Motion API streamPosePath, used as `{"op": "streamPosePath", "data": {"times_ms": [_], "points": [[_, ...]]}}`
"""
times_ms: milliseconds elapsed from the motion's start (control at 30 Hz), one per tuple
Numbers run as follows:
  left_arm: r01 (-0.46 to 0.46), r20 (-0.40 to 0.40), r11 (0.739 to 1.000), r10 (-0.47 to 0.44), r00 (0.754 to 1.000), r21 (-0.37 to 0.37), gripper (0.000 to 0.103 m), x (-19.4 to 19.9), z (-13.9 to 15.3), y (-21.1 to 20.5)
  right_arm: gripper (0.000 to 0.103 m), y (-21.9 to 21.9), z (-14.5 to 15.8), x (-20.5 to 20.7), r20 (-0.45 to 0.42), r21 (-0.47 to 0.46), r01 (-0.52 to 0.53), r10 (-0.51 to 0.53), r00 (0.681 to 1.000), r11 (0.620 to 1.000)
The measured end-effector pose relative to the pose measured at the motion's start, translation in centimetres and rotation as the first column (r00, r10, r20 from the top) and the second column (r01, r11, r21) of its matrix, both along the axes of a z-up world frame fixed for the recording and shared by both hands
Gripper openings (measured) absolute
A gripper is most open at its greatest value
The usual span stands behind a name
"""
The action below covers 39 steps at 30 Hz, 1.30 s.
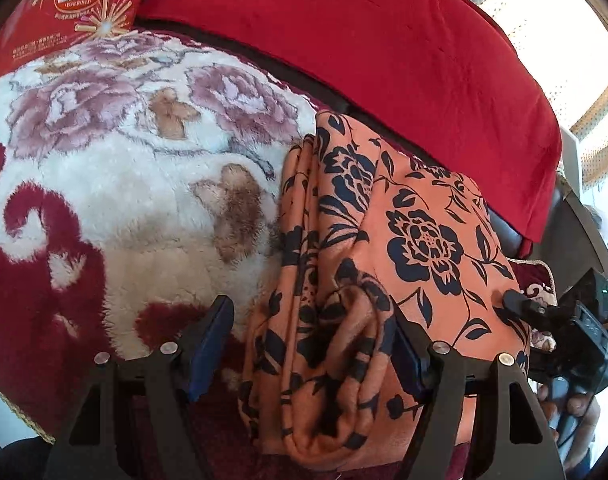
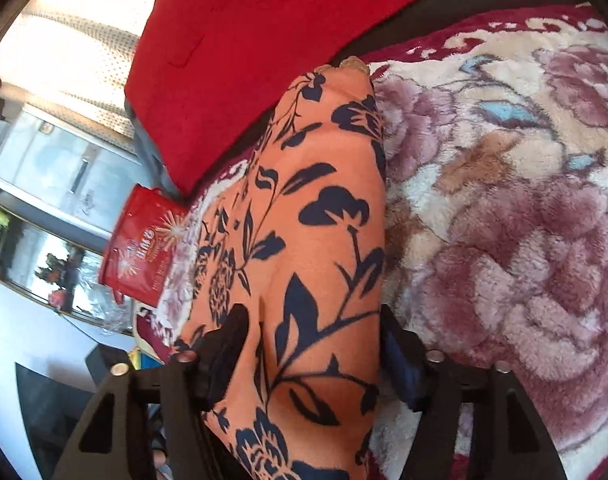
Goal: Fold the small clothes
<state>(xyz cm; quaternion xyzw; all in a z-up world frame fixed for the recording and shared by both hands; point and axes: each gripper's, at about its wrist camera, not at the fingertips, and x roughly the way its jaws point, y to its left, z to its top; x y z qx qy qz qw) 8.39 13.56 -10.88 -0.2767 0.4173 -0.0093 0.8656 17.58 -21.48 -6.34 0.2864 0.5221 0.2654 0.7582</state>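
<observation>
An orange garment with a dark blue flower print (image 1: 415,240) lies folded into a long strip on the plush blanket. Its bunched near end sits between the fingers of my left gripper (image 1: 309,332), which is open. The left finger (image 1: 220,320) rests on the blanket clear of the cloth, and the right finger touches a fold. In the right wrist view the same garment (image 2: 323,220) runs away from me. My right gripper (image 2: 311,334) is open and straddles its near part. One finger (image 1: 517,303) of the right gripper reaches the cloth's far edge.
The floral plush blanket (image 1: 124,160) (image 2: 503,200) covers the surface. A red cushion (image 1: 383,40) (image 2: 244,40) lies along the back edge. A red snack bag (image 1: 76,4) (image 2: 144,248) stands at one end. Curtains and a glass cabinet (image 2: 56,160) lie beyond.
</observation>
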Motion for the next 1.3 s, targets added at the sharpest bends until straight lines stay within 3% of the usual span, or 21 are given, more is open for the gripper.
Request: {"op": "streamPosePath", "data": {"times_ms": [33, 67, 100, 200, 333, 467, 533, 633, 733, 833, 900, 967, 1033, 1133, 1300], "points": [[-0.001, -0.002, 1.0, 0.001, 1.0, -0.01, 0.074, 0.2, -0.1, 0.1, 0.065, 0.6, -0.4, 0.4, -0.012, -0.029, -0.029, 0.028, 1.0, 0.999], [-0.004, -0.005, 1.0, 0.004, 1.0, -0.023, 0.074, 0.2, -0.3, 0.3, 0.052, 0.9, -0.1, 0.5, -0.001, -0.05, -0.046, 0.046, 0.999, 0.998], [-0.01, -0.007, 0.999, 0.01, 1.0, -0.035, 0.074, 0.4, -0.4, 0.7, 0.046, 1.3, 0.4, 0.6, 0.006, -0.074, -0.055, 0.055, 0.998, 0.996], [-0.03, 0.007, 0.996, 0.031, 1.0, -0.084, 0.074, -0.2, -0.3, 1.2, 0.038, 1.8, 3.4, 0.2, 0.077, -0.157, -0.072, 0.085, 0.993, 0.985], [-0.019, 0.044, 0.992, 0.025, 0.999, -0.124, 0.075, -0.7, 0.2, 1.3, 0.038, -0.2, 5.4, -0.5, 0.12, -0.199, -0.033, 0.058, 0.991, 0.979], [0.018, 0.101, 0.995, -0.008, 0.995, -0.098, 0.076, -1.0, 1.4, 0.3, 0.04, -2.8, 1.9, -0.6, 0.037, -0.128, 0.005, 0.0, 0.999, 0.992], [0.016, 0.119, 0.99, 0.0, 0.993, -0.139, 0.076, -1.2, 1.8, 0.4, 0.044, -3.4, 0.5, -0.6, 0.027, -0.061, 0.028, -0.027, 0.999, 0.998], [0.027, 0.118, 0.965, 0.004, 0.993, -0.259, 0.081, -0.7, 1.9, 1.4, 0.047, -3.9, -0.7, -0.2, -0.007, 0.02, 0.039, -0.039, 0.999, 0.999], [0.044, 0.081, 0.936, -0.017, 0.997, -0.351, 0.088, 1.3, 1.0, 1.9, 0.048, -4.0, -0.6, -0.1, 0.006, 0.02, 0.008, -0.008, 1.0, 1.0], [0.051, -0.014, 0.911, -0.062, 0.998, -0.41, 0.088, 3.7, -0.9, 1.5, 0.048, -4.3, -0.8, 0.1, -0.007, 0.048, -0.001, 0.001, 1.0, 0.999], [0.063, -0.041, 0.878, -0.093, 0.995, -0.475, 0.088, 4.8, -1.8, 1.3, 0.048, -4.3, -1.0, 0.0, -0.003, 0.058, -0.006, 0.006, 1.0, 0.998], [0.08, -0.044, 0.868, -0.117, 0.992, -0.49, 0.086, 5.4, -2.2, 1.0, 0.048, -4.1, -1.0, -0.1, -0.001, 0.063, -0.008, 0.008, 1.0, 0.998], [0.095, -0.076, 0.855, -0.155, 0.985, -0.51, 0.043, 6.1, -3.2, 0.6, 0.048, -4.4, -1.1, -0.1, -0.006, 0.072, -0.011, 0.011, 1.0, 0.997], [0.092, -0.087, 0.839, -0.163, 0.983, -0.536, 0.032, 6.5, -4.1, 0.7, 0.053, -5.4, -1.1, -0.1, -0.022, 0.106, -0.018, 0.021, 1.0, 0.994], [0.123, -0.05, 0.881, -0.163, 0.985, -0.458, 0.029, 5.9, -2.6, -0.1, 0.073, -4.6, -0.5, 0.5, -0.035, 0.118, -0.027, 0.032, 0.999, 0.993]]}}
